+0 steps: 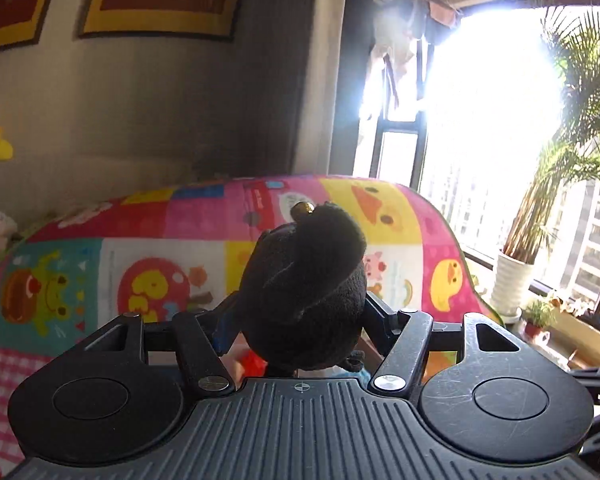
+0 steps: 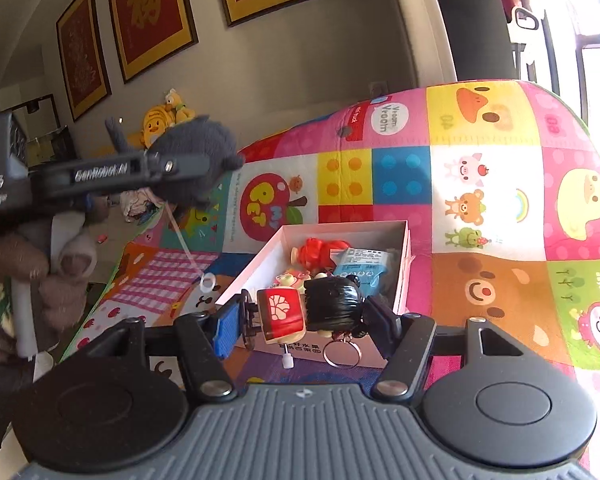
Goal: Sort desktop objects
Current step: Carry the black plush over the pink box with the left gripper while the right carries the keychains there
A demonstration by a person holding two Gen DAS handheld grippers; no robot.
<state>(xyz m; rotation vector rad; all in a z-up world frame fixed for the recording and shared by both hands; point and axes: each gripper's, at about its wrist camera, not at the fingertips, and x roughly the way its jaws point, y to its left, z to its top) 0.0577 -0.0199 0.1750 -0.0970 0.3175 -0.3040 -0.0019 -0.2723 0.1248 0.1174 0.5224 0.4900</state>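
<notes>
In the left wrist view a black plush toy (image 1: 304, 280) fills the gap between my left gripper's (image 1: 302, 316) fingers, which are shut on it above the play mat. The right wrist view shows the same left gripper (image 2: 168, 168) at the left, raised, with the dark plush (image 2: 196, 144) in it and a string with a ring (image 2: 208, 282) hanging down. My right gripper (image 2: 304, 320) is shut on a small doll keychain (image 2: 332, 308) with black hair and a red and white body. The doll lies sideways, just in front of a white box (image 2: 256, 268).
The white box holds a red toy (image 2: 320, 252), a blue packet (image 2: 366, 266) and other small items. It stands on a colourful cartoon play mat (image 2: 480, 280). A brown fuzzy sleeve (image 2: 4, 260) is at the left edge. Yellow plush toys (image 2: 160, 124) sit by the wall; a potted palm (image 1: 512, 280) stands at the window.
</notes>
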